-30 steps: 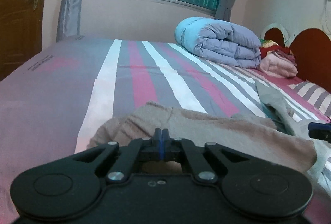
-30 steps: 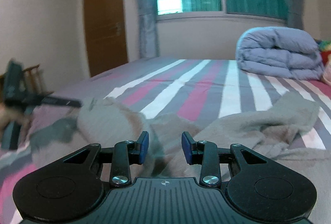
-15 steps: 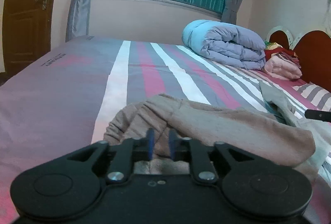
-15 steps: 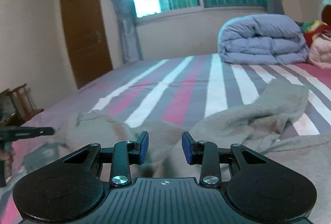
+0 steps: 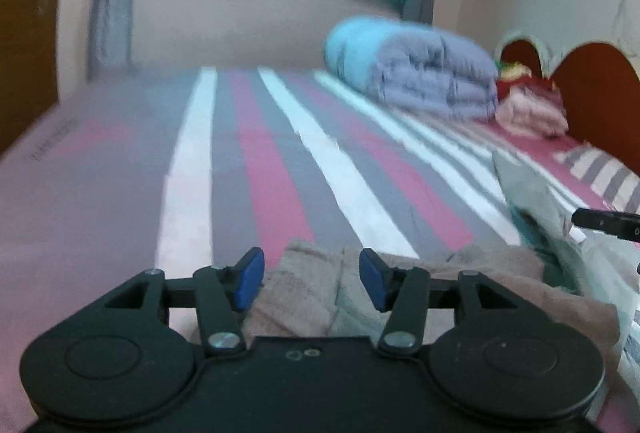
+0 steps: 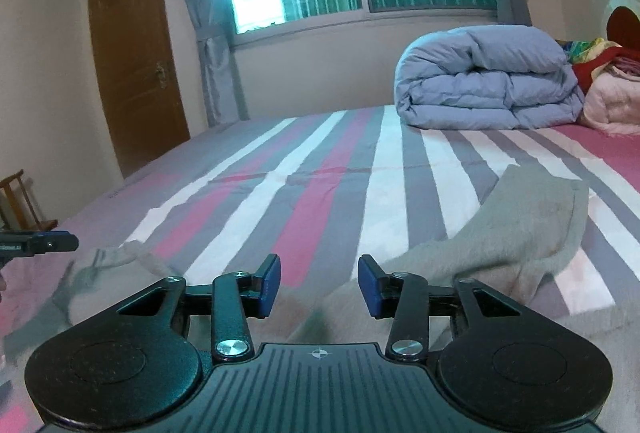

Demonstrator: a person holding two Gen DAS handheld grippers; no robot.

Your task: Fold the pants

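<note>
The beige-grey pants point(image 5: 500, 273) lie crumpled on the striped bed sheet point(image 5: 280, 173). My left gripper point(image 5: 312, 281) hovers over one bunched end; its jaws are opening and stand apart, and the blue pads do not press the cloth beneath them. In the right wrist view, a pant leg point(image 6: 520, 233) stretches away to the right. My right gripper point(image 6: 319, 285) is just above the fabric, its jaws opening with nothing pinched. Each gripper's tip shows in the other's view: the right gripper point(image 5: 608, 223) and the left gripper point(image 6: 40, 243).
A folded blue-grey duvet point(image 6: 488, 81) sits at the far side of the bed, with pink folded blankets point(image 6: 612, 101) beside it. A red headboard point(image 5: 592, 89) stands to the right. A brown door point(image 6: 132, 53) and a wooden chair point(image 6: 16, 197) are off to the left.
The left jaws went from shut to wide apart, letting go of the pants fabric, and the cloth now sits lower in that view. The right jaws widened slightly and that gripper shifted sideways.
</note>
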